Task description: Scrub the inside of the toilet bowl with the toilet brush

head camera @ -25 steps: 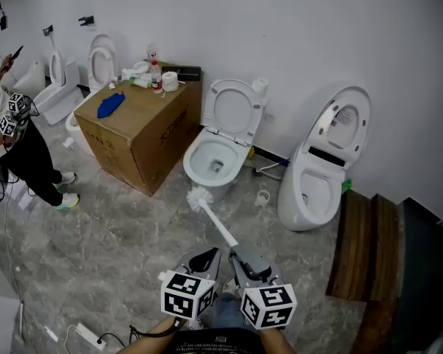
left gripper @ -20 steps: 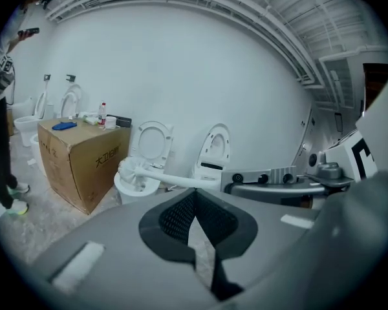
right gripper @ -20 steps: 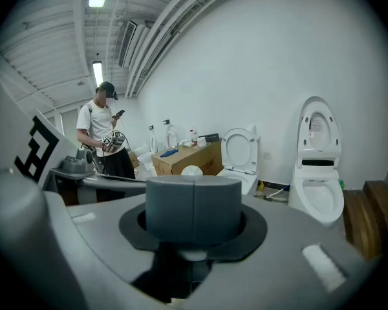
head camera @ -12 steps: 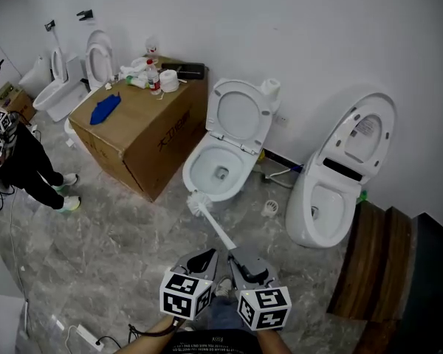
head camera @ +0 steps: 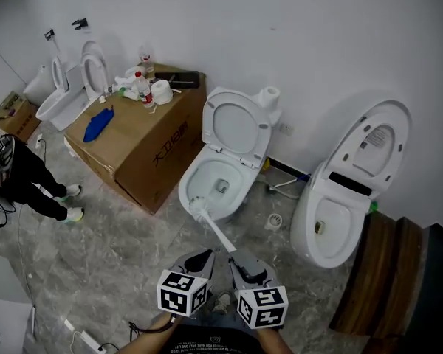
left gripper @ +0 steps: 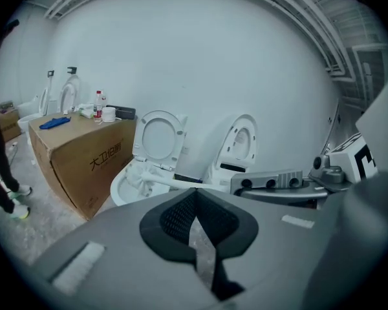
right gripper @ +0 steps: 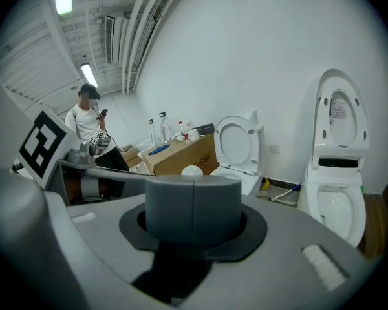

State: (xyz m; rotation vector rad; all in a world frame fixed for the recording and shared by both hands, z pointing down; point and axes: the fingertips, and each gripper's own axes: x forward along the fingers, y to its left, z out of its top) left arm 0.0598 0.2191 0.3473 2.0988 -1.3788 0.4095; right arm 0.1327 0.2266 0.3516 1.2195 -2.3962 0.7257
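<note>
A white toilet stands in the middle by the wall with its lid up; the left gripper view shows the toilet too. The white toilet brush has its head at the bowl's front rim, and its handle slants back to my right gripper, which is shut on it. In the right gripper view the brush head peeks over the closed right gripper. My left gripper hangs beside it, shut and holding nothing; its jaws meet in the left gripper view.
A cardboard box with bottles, a paper roll and a blue cloth stands left of the toilet. A second toilet stands at the right, with wooden planks beyond. More toilets and a person are at far left. A hose lies behind.
The brush head has come forward to the front rim of the bowl. The view has shifted right and closer to the toilet. Both grippers stay shut.
</note>
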